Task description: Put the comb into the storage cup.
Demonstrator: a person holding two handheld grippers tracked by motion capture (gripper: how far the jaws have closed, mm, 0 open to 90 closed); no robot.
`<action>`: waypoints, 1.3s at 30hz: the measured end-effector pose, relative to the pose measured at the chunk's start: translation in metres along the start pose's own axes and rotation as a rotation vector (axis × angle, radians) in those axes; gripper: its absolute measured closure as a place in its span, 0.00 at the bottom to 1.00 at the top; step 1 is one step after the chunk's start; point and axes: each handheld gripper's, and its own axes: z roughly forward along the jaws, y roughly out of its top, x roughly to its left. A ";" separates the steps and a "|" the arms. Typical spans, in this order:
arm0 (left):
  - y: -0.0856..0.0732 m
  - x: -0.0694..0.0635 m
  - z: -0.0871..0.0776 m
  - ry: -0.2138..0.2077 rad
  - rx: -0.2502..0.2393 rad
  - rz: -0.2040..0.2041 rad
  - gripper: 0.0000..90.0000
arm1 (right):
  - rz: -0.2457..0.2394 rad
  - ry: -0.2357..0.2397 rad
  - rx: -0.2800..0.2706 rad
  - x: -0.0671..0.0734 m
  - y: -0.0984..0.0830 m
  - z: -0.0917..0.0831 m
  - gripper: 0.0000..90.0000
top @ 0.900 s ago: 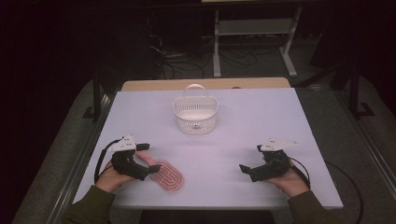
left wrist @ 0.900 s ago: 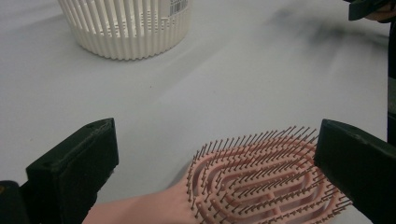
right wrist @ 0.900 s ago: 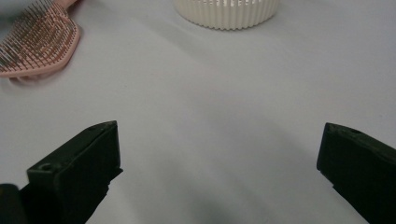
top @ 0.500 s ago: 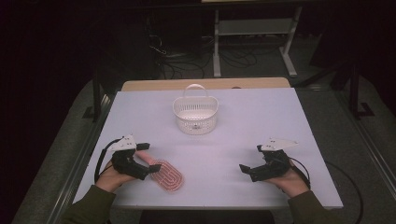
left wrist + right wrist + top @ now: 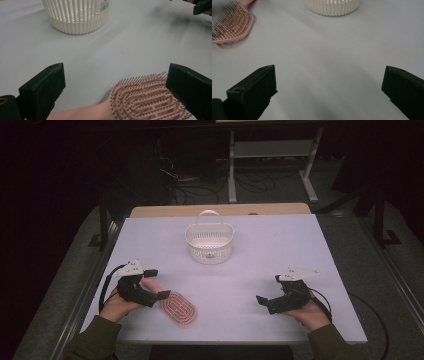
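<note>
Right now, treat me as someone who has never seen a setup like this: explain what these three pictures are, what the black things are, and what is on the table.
There is no robot here. A person sits at a white table and holds a hand tool in each hand: the left gripper and the right gripper, each with two black jaws.

The high view looks down from above the person's side. The other two pictures come from small cameras riding on each gripper; the black blocks at their bottom corners are that gripper's own jaws.

On the table stand a white slotted basket with a handle, and a pink hairbrush lying bristles up. The left gripper's jaws stand wide open on either side of the brush's handle end. The right gripper is open too, over bare table. Nothing is held.
</note>
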 end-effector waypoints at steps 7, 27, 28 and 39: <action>0.005 0.009 -0.003 0.023 -0.004 -0.018 0.10 | 0.003 -0.001 0.000 0.000 0.000 0.000 0.00; 0.020 0.029 0.002 0.056 -0.014 -0.010 0.29 | 0.014 -0.006 0.003 -0.002 0.000 0.001 0.00; 0.021 0.029 0.002 0.057 -0.016 -0.012 0.30 | 0.015 -0.005 0.003 -0.002 0.000 0.001 0.00; 0.018 0.039 0.003 0.089 -0.009 -0.017 0.38 | 0.019 -0.007 0.000 -0.002 0.000 0.001 0.00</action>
